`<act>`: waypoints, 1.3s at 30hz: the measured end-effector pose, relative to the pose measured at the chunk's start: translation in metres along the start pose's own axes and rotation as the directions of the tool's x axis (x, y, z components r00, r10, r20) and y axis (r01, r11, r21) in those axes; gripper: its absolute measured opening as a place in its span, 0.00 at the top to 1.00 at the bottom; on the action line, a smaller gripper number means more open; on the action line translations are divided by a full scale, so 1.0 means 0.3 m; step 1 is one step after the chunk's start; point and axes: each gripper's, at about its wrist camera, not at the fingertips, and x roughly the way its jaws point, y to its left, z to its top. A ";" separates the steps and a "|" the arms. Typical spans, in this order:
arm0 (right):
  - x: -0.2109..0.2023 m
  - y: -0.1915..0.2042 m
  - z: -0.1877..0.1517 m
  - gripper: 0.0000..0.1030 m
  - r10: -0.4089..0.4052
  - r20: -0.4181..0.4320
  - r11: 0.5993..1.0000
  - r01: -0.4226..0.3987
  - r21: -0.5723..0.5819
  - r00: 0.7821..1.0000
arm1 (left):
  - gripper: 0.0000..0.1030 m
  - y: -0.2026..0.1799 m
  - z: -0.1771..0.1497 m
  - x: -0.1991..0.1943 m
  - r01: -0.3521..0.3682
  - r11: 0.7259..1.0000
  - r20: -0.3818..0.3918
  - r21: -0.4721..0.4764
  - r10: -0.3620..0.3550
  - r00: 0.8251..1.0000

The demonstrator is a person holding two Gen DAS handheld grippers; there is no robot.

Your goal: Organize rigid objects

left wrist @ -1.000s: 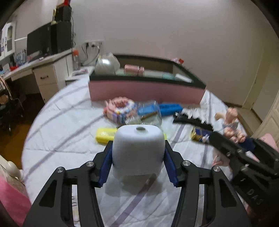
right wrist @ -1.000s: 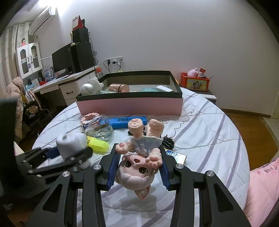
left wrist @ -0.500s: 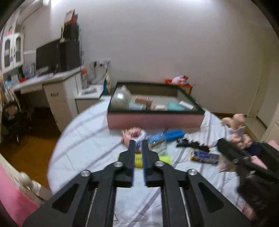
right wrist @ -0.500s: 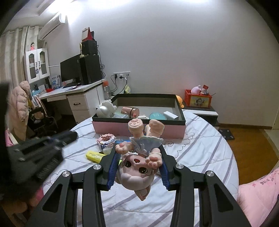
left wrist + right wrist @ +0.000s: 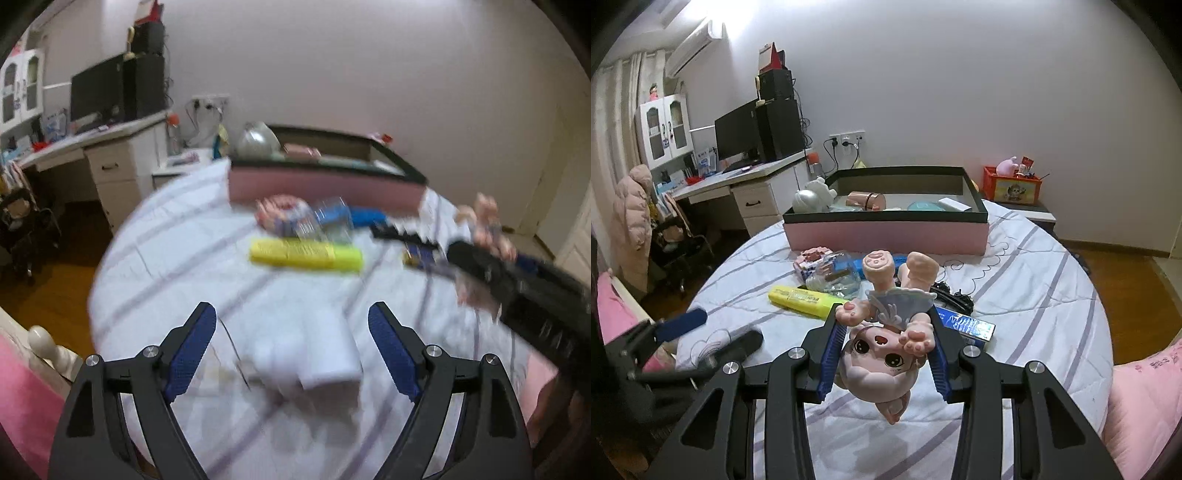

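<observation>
Meanwhile, the pink box (image 5: 886, 232) holds a rose-gold jar (image 5: 867, 200); right gripper (image 5: 886, 343) clamps the doll (image 5: 882, 354), left gripper (image 5: 291, 332), just opening, empty.

doll (image 5: 882, 354) – smooth glossy plastic | bedsheet (image 5: 1027, 280) – soft matt striped cloth | box (image 5: 886, 230) – matt pink card | gripper pads (image 5: 190, 347) – ribbed blue rubber

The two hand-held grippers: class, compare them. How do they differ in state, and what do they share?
The left hand-held gripper stands open and empty; the right hand-held gripper is closed on an upside-down doll. The left's jaws have just been opening. Both have blue pads and black frames.
</observation>
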 end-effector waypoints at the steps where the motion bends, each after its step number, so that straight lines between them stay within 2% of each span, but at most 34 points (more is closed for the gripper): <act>1: -0.006 0.003 -0.007 0.59 0.006 -0.002 1.000 -0.006 0.002 1.000 | 0.16 -0.010 -0.020 0.019 0.004 1.000 -0.030 0.015 -0.003 1.000; 4: -0.016 0.016 -0.028 0.59 0.006 -0.015 1.000 -0.006 -0.011 1.000 | 0.17 -0.030 -0.060 0.020 -0.019 0.999 -0.040 0.045 0.021 0.999; 5: -0.019 0.018 -0.035 0.58 0.007 -0.021 1.000 -0.007 -0.013 1.000 | 0.20 -0.027 -0.064 0.023 -0.029 0.999 -0.038 0.042 0.031 0.999; 7: -0.023 0.020 -0.043 0.58 0.005 -0.027 1.000 -0.006 -0.014 1.000 | 0.27 -0.017 -0.055 0.050 -0.044 0.999 -0.068 0.025 0.045 0.997; 10: -0.029 0.022 -0.051 0.58 0.006 -0.035 1.000 -0.006 -0.012 0.999 | 0.27 -0.021 -0.031 0.067 -0.054 0.998 -0.059 0.030 0.056 0.997; 14: -0.030 0.017 -0.051 0.58 -0.001 -0.039 1.000 0.000 -0.011 0.999 | 0.28 -0.016 -0.012 0.089 -0.031 0.999 -0.051 0.014 0.032 0.998; 19: -0.019 0.001 -0.048 0.58 -0.008 -0.046 1.000 0.007 -0.004 0.999 | 0.28 -0.003 0.010 0.080 -0.009 1.000 -0.003 -0.014 0.009 1.000; 21: -0.014 -0.002 -0.047 0.58 -0.011 -0.048 1.000 0.011 -0.006 0.999 | 0.28 -0.005 0.020 0.079 -0.009 1.000 -0.011 -0.016 0.008 1.000; 25: -0.007 -0.008 -0.044 0.58 -0.004 -0.049 1.000 0.004 0.004 0.999 | 0.28 0.027 0.031 0.038 -0.011 0.997 0.047 -0.071 0.014 0.999; 29: -0.017 -0.004 -0.036 0.58 -0.004 -0.033 1.000 0.004 0.004 0.999 | 0.28 0.003 0.077 -0.024 -0.042 0.999 0.110 -0.030 0.045 0.993; 32: -0.045 0.008 -0.008 0.58 0.009 0.000 1.000 -0.009 0.000 1.000 | 0.28 -0.021 0.122 -0.083 -0.029 0.999 0.164 -0.018 0.031 0.986; 39: -0.159 0.034 0.077 0.58 0.013 0.114 1.000 -0.012 -0.015 0.993 | 0.28 -0.078 0.200 -0.223 -0.059 0.998 0.282 0.029 0.048 0.958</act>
